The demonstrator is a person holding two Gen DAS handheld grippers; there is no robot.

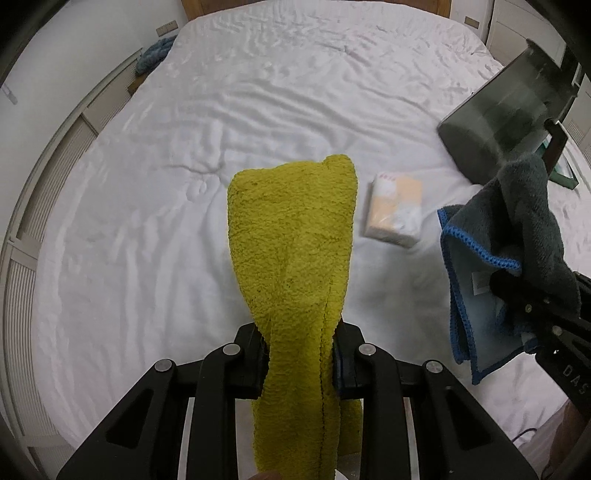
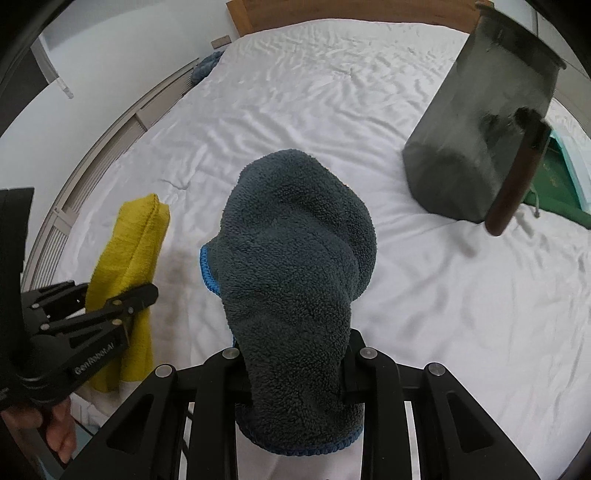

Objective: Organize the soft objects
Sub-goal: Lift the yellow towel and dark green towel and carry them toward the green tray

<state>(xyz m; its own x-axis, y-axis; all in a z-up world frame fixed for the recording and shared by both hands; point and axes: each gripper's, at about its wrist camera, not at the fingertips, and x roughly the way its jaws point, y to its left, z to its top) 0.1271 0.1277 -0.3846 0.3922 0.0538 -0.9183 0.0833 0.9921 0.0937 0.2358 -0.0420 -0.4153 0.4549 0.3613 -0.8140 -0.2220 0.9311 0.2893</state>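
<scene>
The left gripper (image 1: 299, 354) points steeply down over the bed (image 1: 258, 110), jaws clamped on a yellow towel (image 1: 291, 240) whose long axis runs away toward the headboard (image 2: 354, 13). Beside it, the right gripper (image 2: 295, 365) pinches a dark grey, blue-edged cloth (image 2: 295, 258), bunched lengthwise. Farther off a tissue pack (image 1: 395, 210) lies mid-bed, and a grey fabric bin (image 2: 476, 122) stands near the right edge.
</scene>
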